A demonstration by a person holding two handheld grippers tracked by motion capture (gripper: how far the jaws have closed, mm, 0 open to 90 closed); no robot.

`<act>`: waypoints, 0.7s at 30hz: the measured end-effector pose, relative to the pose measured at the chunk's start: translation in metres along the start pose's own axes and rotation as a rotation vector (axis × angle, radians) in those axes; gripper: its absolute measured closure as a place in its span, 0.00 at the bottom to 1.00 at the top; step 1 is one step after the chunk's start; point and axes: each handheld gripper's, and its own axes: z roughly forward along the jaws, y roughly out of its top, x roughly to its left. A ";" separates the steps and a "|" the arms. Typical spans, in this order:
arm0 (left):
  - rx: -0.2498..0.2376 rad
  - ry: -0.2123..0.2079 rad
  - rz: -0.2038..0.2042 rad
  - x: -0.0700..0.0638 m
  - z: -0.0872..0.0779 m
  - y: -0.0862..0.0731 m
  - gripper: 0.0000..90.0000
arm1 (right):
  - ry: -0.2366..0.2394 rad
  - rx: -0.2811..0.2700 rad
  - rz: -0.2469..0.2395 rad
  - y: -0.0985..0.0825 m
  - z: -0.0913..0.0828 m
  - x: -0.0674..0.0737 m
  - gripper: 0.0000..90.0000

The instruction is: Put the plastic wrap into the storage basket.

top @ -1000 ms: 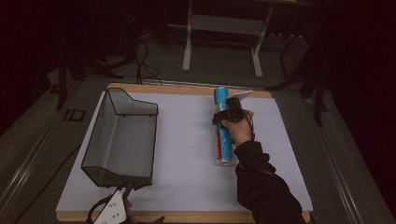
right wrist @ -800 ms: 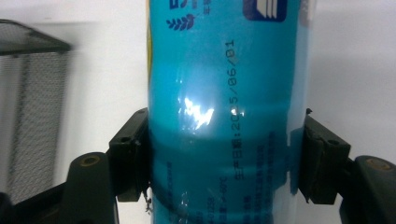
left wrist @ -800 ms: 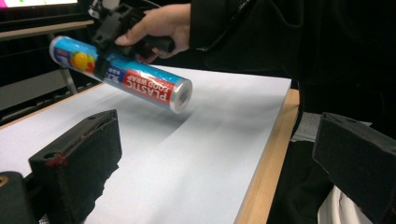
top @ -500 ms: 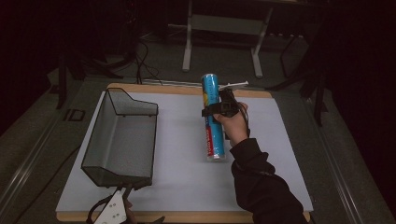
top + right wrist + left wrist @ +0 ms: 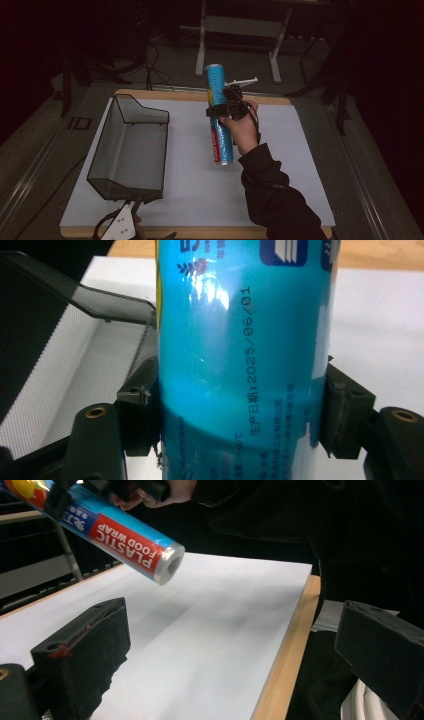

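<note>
1. High view: the right gripper [image 5: 226, 107], held in the person's right hand [image 5: 242, 127], pinches a blue roll of plastic food wrap [image 5: 218, 115] near its middle. The roll is lifted clear of the white sheet [image 5: 200, 185] that covers the wooden table [image 5: 300, 102], and it lies roughly lengthwise away from the person, its far end raised. A black wire-mesh tray [image 5: 131, 147] stands on the sheet to the left of the roll, apart from it. The left gripper [image 5: 120, 227] sits at the table's near edge, just beside the tray's near corner; its jaws are too dim here to judge.

2. Left gripper view: its two black jaws stand spread wide with nothing between them, over the white sheet and the wooden edge. The roll hangs above the sheet at upper left, its red band reading "PLASTIC FOOD WRAP".

3. Right gripper view: both jaws press against the sides of the blue roll, which bears the printed date 2025/06/01. The mesh tray lies behind, to the left.
</note>
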 end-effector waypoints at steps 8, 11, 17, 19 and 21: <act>0.000 0.002 0.002 0.000 0.000 0.000 0.02 | 0.049 -0.029 -0.019 0.006 -0.004 0.027 0.35; -0.002 0.004 0.002 -0.001 -0.001 0.000 0.02 | 0.065 -0.033 -0.021 0.007 -0.003 0.037 0.35; -0.001 0.007 0.005 -0.001 -0.001 0.000 0.02 | 0.096 -0.044 -0.025 0.011 0.001 0.060 0.35; -0.003 0.005 0.005 -0.001 -0.001 0.000 0.02 | 0.101 -0.048 -0.033 0.012 0.002 0.066 0.35; 0.001 0.003 0.006 -0.001 -0.001 0.000 0.02 | 0.114 -0.055 -0.026 0.013 0.004 0.073 0.35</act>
